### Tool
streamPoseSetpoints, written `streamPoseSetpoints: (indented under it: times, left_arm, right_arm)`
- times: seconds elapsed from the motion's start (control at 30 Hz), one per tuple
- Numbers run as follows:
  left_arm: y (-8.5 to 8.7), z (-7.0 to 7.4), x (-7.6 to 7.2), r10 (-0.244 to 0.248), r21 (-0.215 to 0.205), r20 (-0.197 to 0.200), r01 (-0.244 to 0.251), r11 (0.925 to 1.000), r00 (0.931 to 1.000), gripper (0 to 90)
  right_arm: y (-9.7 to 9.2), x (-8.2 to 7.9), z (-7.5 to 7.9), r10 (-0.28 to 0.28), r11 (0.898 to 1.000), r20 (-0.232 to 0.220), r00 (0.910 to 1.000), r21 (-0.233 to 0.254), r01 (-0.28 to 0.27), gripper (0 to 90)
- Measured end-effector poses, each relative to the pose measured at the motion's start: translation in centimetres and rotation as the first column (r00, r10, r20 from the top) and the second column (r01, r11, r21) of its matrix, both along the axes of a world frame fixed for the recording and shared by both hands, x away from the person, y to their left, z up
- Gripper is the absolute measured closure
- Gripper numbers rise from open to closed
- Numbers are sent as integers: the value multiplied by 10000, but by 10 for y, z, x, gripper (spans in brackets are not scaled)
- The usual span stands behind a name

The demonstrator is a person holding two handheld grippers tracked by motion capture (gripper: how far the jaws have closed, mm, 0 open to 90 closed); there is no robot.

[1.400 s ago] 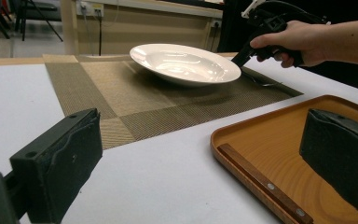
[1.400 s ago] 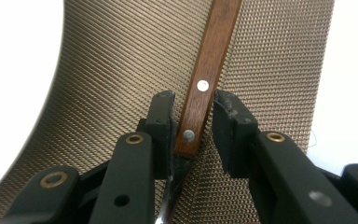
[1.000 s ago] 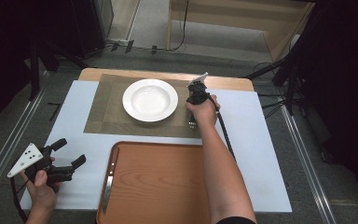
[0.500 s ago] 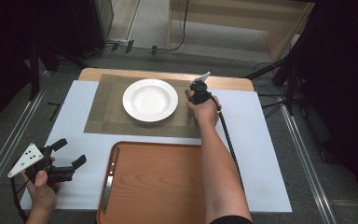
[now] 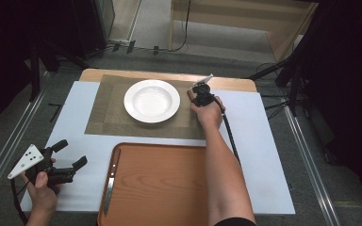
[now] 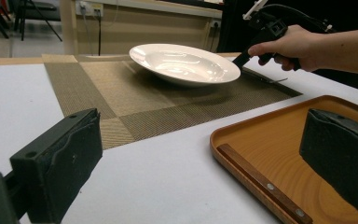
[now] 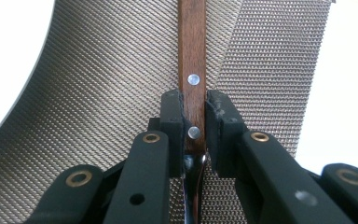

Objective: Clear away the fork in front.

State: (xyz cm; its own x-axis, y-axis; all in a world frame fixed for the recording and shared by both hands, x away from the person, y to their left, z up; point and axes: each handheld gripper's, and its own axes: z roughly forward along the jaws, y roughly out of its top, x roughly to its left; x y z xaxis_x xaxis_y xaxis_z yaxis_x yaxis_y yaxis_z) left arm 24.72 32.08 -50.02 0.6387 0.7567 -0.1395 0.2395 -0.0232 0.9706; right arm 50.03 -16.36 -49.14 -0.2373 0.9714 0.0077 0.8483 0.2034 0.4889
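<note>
Here the right gripper [image 7: 194, 128] is pinching a wooden handle [image 7: 191, 56] w/ two metal rivets; both pads press on its sides, one rivet sits right betw. them. The jaws have just been closing on it. Below the pads, metal continues from the handle, but which kind of cutlery it is I cannot tell. The handle lies on the woven placemat [image 7: 98, 84], and in the right gripper view a white curved edge, prob. the plate, is at the left.

In the high view the right gripper [image 5: 201, 92] is at the right edge of the placemat [image 5: 108, 113], just beside the white plate [image 5: 152, 100], pointing down to the mat. The plate stands in the middle of the mat, not touching the gripper.

The left gripper [image 5: 68, 157] is held low at the near left corner of the white table cover [image 5: 259, 150], well apart from the plate. Its jaws are spread wide w/ nothing betw. them; in the left gripper view the two black pads [image 6: 70, 158] stand far from each other.

A brown wooden tray [image 5: 165, 183] lies at the near side, betw. the two hands. On its left inner edge lies a knife [image 5: 111, 181] w/ wooden handle, also seen in the left gripper view [image 6: 261, 182], parallel to the tray rim.
</note>
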Motion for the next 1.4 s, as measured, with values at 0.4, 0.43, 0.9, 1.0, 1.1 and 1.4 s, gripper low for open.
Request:
streamPoseSetpoints:
  times: [0.4,0.43,0.9,1.0,1.1,1.4]
  left_arm:
    - [-1,0,0,-31,63,12,31,10000,10000,0]
    - [-1,0,0,-37,78,16,37,10000,10000,0]
    - [-3,1,0,-55,236,53,54,9997,10000,0]
    - [-4,1,0,-28,259,40,27,9997,10000,0]
    - [-5,2,0,-24,357,50,23,9994,10000,0]
    - [-8,3,-1,-41,498,94,36,9988,9999,0]
  right_arm:
    - [-14,-16,5,379,9941,908,9951,978,-468,770]
    - [-15,-18,5,415,9929,1012,9940,1071,-524,770]
    - [-28,-53,14,895,9710,2834,9548,1887,-1470,769]
    - [-32,-60,19,847,9626,3205,9435,2183,-1606,769]
    - [-35,-68,23,1007,9527,3590,9279,2340,-1939,769]
    - [-49,-94,29,934,9267,4422,8920,2889,-2403,769]
